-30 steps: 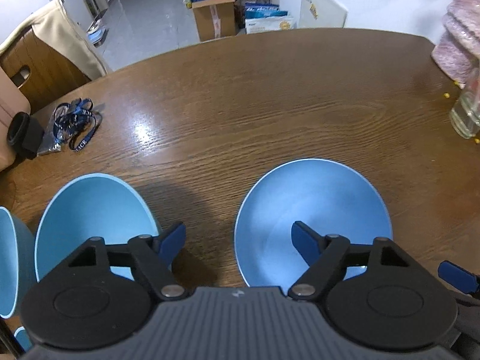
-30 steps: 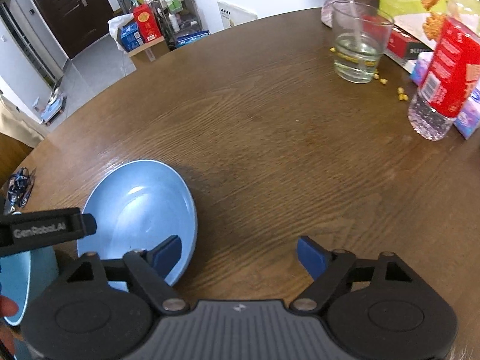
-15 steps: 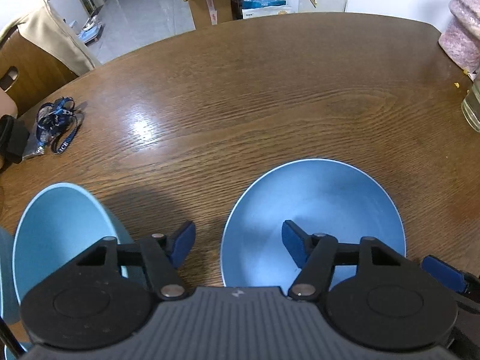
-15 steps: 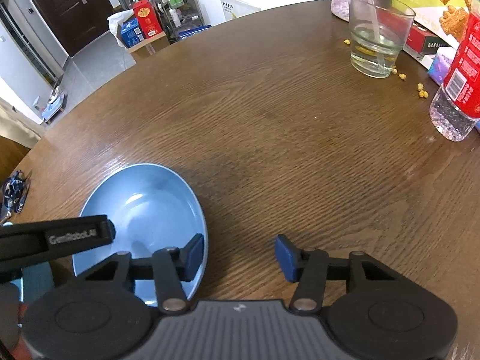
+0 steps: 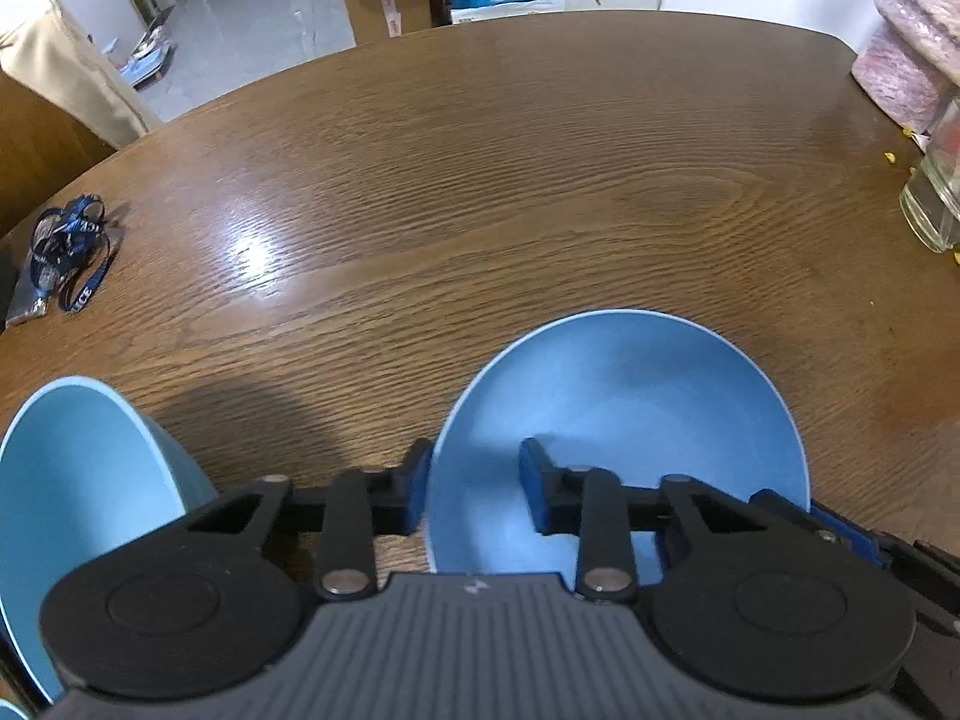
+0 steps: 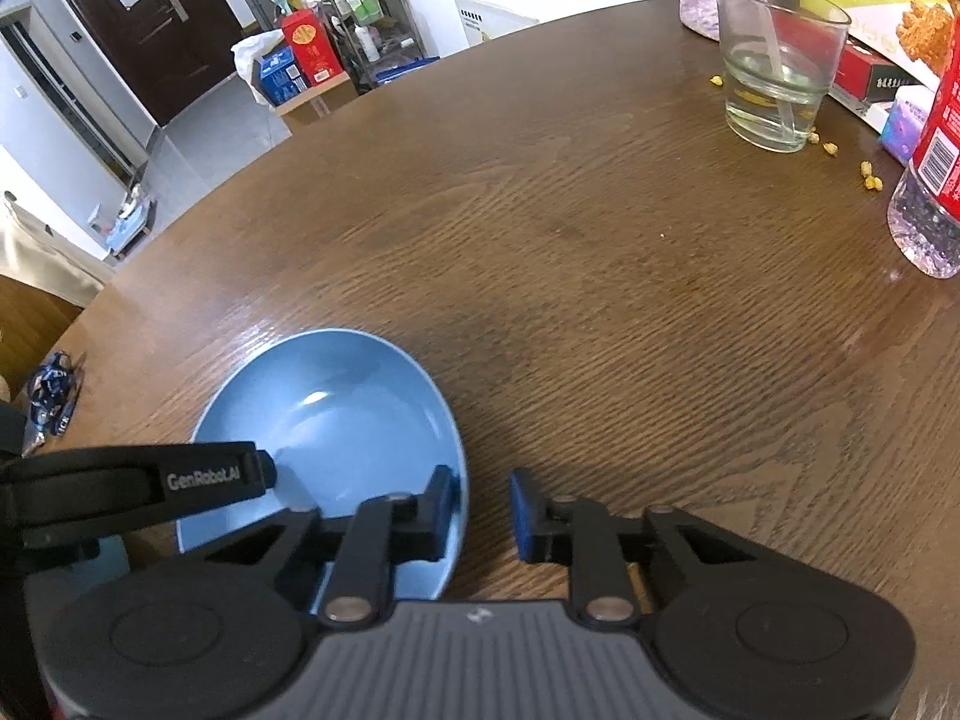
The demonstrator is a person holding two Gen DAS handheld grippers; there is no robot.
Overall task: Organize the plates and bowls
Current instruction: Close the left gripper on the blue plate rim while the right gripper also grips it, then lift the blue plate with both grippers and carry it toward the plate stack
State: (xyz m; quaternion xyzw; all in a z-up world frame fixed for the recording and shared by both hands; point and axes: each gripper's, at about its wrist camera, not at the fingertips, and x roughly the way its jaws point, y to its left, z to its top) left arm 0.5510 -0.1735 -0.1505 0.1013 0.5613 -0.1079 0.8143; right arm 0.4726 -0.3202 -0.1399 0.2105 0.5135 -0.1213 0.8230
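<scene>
Blue bowl [image 5: 624, 396]: on the counter [image 5: 480, 180], near rim hidden behind both tools; empty.
Left gripper [image 5: 474, 492]: jaws partly open, astride the bowl's left rim, not clamped.
Right gripper [image 6: 480, 510]: jaws narrowly open, astride its right rim.
Second bowl [image 5: 78, 468]: lighter blue, cut off at left; empty.
Glass [image 6: 774, 78]: holds water and a straw.

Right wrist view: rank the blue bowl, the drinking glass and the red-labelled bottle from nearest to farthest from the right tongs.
1. Blue bowl: its rim sits between the fingers of the right tongs, lower left.
2. Red-labelled bottle: right edge, partway up the table.
3. Drinking glass: upper right, beyond the bottle, with a straw in it.
</scene>
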